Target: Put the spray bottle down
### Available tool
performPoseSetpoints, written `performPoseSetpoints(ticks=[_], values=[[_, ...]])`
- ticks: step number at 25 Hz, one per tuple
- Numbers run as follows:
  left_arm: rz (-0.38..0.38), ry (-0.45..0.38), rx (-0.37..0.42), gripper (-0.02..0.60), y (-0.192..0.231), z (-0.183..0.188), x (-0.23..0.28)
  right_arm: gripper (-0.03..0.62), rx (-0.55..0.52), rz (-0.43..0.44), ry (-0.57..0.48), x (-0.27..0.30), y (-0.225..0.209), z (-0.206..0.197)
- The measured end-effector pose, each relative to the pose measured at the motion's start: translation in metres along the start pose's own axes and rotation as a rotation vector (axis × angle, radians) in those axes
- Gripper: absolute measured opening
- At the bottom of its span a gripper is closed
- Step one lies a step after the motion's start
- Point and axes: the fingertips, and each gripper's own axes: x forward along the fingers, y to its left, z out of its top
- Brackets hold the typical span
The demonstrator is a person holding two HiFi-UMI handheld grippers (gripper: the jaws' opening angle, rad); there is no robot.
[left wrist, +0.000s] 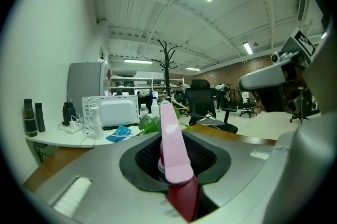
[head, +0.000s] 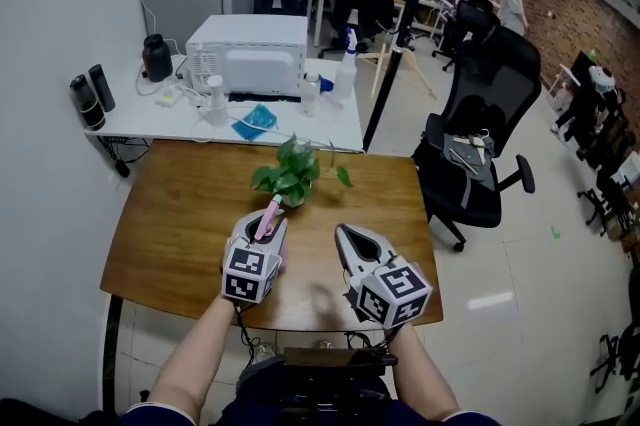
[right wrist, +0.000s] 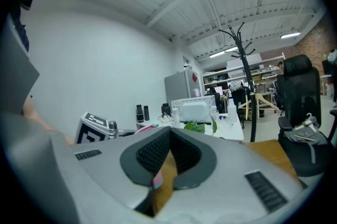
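Note:
A pink-topped spray bottle with a dark red body is clamped between the jaws of my left gripper, over the near middle of the wooden table. In the left gripper view the pink nozzle stands up between the pads. It points toward the potted plant. My right gripper hovers just to the right, its jaws together with nothing in them. In the right gripper view only a thin strip of table shows between the pads.
Behind the wooden table stands a white desk with a white oven, bottles and dark flasks. A black coat stand and a black office chair stand to the right on the tiled floor.

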Motion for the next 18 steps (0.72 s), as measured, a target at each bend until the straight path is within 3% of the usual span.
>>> performPoseSetpoints(ticks=[10,18], values=[[0.025,-0.026,-0.016,0.115,0.001,-0.028,0.029,0.005,0.017,-0.039,0.045,-0.007,-0.009,-0.017],[0.024,0.005,-0.027,0.114,-0.004,-0.048,0.035,0.006,0.033,-0.07,0.039,-0.013,-0.019,-0.016]])
